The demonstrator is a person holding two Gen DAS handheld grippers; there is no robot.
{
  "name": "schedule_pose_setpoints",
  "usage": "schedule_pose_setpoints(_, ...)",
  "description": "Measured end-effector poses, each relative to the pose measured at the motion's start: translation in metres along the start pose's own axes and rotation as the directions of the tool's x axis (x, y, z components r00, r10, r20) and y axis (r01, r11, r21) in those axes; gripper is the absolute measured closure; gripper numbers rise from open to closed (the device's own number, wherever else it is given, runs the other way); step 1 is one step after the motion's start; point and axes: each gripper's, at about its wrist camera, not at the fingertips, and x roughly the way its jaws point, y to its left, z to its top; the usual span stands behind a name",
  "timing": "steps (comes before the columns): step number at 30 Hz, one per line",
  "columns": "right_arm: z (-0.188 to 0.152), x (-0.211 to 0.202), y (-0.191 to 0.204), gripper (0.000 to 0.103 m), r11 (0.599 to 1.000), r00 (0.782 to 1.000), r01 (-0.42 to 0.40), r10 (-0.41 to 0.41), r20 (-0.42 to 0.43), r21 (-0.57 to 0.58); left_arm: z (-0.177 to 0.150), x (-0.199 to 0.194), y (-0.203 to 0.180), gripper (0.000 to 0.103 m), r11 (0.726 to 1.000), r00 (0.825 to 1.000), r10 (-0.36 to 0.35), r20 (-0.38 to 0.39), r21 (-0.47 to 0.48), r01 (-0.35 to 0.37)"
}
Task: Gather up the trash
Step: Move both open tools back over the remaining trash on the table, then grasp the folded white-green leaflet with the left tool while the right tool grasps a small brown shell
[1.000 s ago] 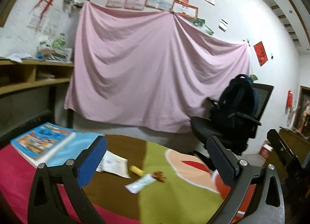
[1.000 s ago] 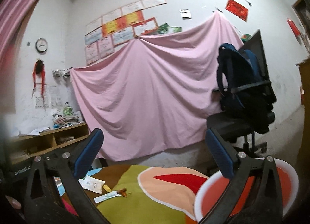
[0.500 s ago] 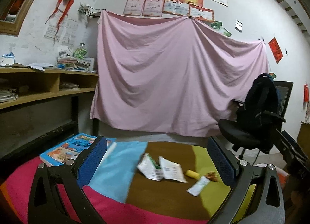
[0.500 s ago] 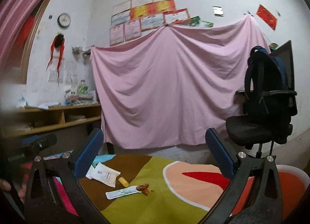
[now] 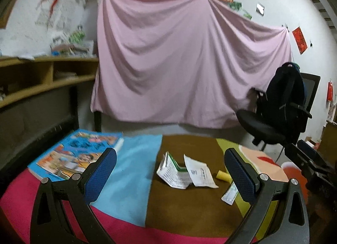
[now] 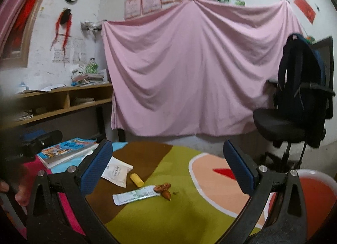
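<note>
We are holding our left gripper [image 5: 169, 170] and right gripper [image 6: 167, 165] level above the tablecloth [image 6: 168, 208], jaws spread wide and grasping nothing. Wrappers [image 5: 186, 172] are lying at twelve o'clock between the left fingers.

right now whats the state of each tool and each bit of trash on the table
left tool: open, holding nothing
right tool: open, holding nothing
folded white and green leaflet: lying half unfolded on the cloth
white paper packet: flat, overlapping the leaflet's right edge
small yellow cylinder: on its side
long white wrapper strip: flat
brown nut shells: loose, at the strip's end
colourful book: closed, flat
</note>
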Motion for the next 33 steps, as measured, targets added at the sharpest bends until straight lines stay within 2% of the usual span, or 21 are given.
schedule_pose_setpoints(4,-0.004,0.017,-0.011,0.000,0.999,0.997,0.006,-0.002,-0.079,0.051,0.002,0.024,0.002,0.033,0.999,0.995,-0.020,-0.098,-0.028,0.017)
schedule_pose_setpoints(8,-0.008,0.032,-0.012,0.000,0.999,0.988,0.012,-0.003,-0.153,0.053,0.005,0.047,0.008,0.041,0.996,0.981,-0.045,-0.188,-0.078,0.031)
schedule_pose_setpoints(10,-0.011,0.042,-0.011,0.000,0.999,0.980,0.013,-0.004,-0.200,0.044,0.004,0.055,0.010,0.056,0.994,0.973,-0.057,-0.225,-0.101,0.035)
schedule_pose_setpoints(11,-0.012,0.047,-0.009,0.003,0.999,0.975,0.014,-0.005,-0.222,0.038,0.003,0.060,0.012,0.059,0.993,0.967,-0.066,-0.247,-0.111,0.040)
schedule_pose_setpoints(12,-0.014,0.052,-0.008,0.004,0.999,0.969,0.012,-0.004,-0.248,0.033,0.001,0.063,0.013,0.065,0.992,0.961,-0.074,-0.265,-0.118,0.044)
schedule_pose_setpoints(14,-0.019,0.064,-0.005,0.010,1.000,0.952,0.004,0.002,-0.307,0.020,-0.001,0.070,0.013,0.069,0.990,0.950,-0.090,-0.298,-0.127,0.054)
schedule_pose_setpoints(17,-0.027,0.081,0.000,0.015,1.000,0.919,-0.009,0.008,-0.394,-0.002,-0.002,0.074,0.014,0.082,0.988,0.942,-0.107,-0.318,-0.139,0.066)
schedule_pose_setpoints(19,-0.030,0.086,0.001,0.018,1.000,0.905,-0.013,0.008,-0.425,-0.009,-0.002,0.075,0.015,0.090,0.987,0.939,-0.113,-0.324,-0.144,0.069)
schedule_pose_setpoints(24,-0.038,0.098,0.003,0.022,1.000,0.870,-0.021,0.012,-0.492,-0.011,0.000,0.071,0.009,0.096,0.985,0.942,-0.136,-0.306,-0.141,0.096)
schedule_pose_setpoints(28,-0.041,0.105,0.006,0.032,0.999,0.852,-0.030,0.016,-0.524,-0.019,0.000,0.067,0.000,0.098,0.988,0.946,-0.140,-0.291,-0.103,0.115)
schedule_pose_setpoints(33,-0.043,0.104,0.011,0.045,0.998,0.843,-0.048,0.017,-0.537,-0.043,-0.002,0.063,-0.005,0.098,0.988,0.948,-0.150,-0.279,-0.084,0.132)
